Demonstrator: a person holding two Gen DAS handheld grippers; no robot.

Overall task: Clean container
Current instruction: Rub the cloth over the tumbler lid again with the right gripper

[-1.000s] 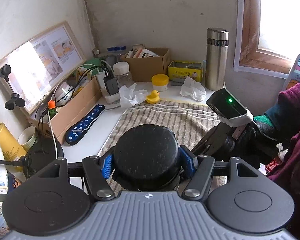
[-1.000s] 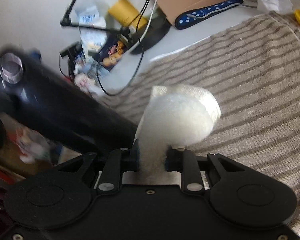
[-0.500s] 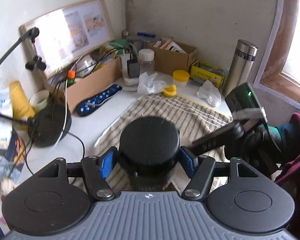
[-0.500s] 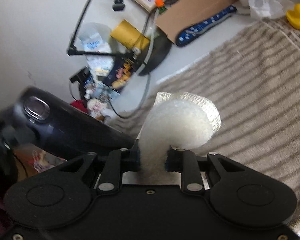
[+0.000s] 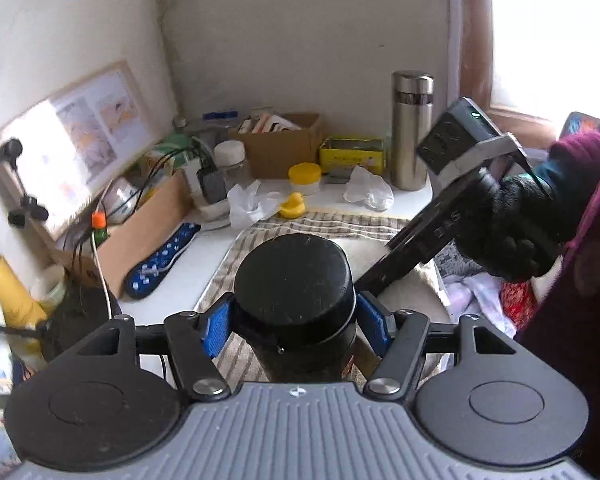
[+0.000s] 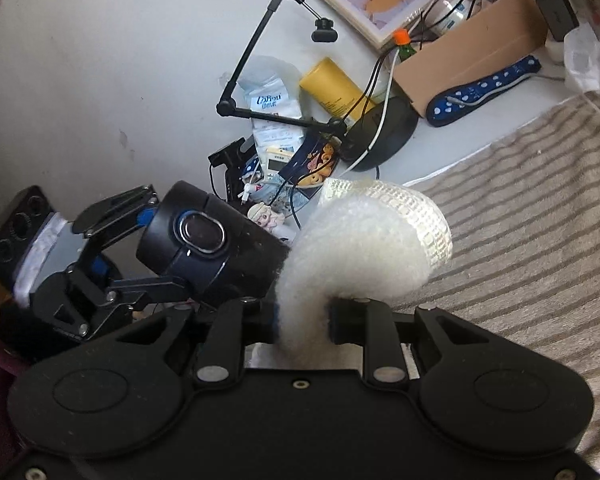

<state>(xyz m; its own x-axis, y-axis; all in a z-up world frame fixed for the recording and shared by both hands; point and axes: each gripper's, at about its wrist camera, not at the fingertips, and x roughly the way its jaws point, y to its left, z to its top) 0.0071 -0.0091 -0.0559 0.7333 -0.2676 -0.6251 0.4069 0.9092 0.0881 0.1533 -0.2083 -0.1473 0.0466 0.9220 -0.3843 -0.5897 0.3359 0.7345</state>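
Note:
My left gripper (image 5: 294,324) is shut on a black lidded container (image 5: 296,288), held upright above the striped towel (image 5: 332,226). In the right wrist view the container (image 6: 204,252) lies tilted at left, lid button facing me, with the left gripper (image 6: 112,256) around it. My right gripper (image 6: 302,320) is shut on a fluffy white cleaning cloth (image 6: 364,240), which touches the container's side. In the left wrist view the right gripper's body (image 5: 432,232) reaches in from the right, its tips hidden behind the container.
Behind the towel stand a yellow duck (image 5: 292,205), crumpled plastic (image 5: 246,204), a yellow-lidded jar (image 5: 305,178), a steel flask (image 5: 412,130) and cardboard boxes (image 5: 276,144). A black lamp base (image 6: 384,136), cables and a blue dotted rest (image 6: 484,88) lie to the left.
The left gripper lifted and tilted the container toward the right gripper. The right gripper swung left, bringing the cloth against the container's side.

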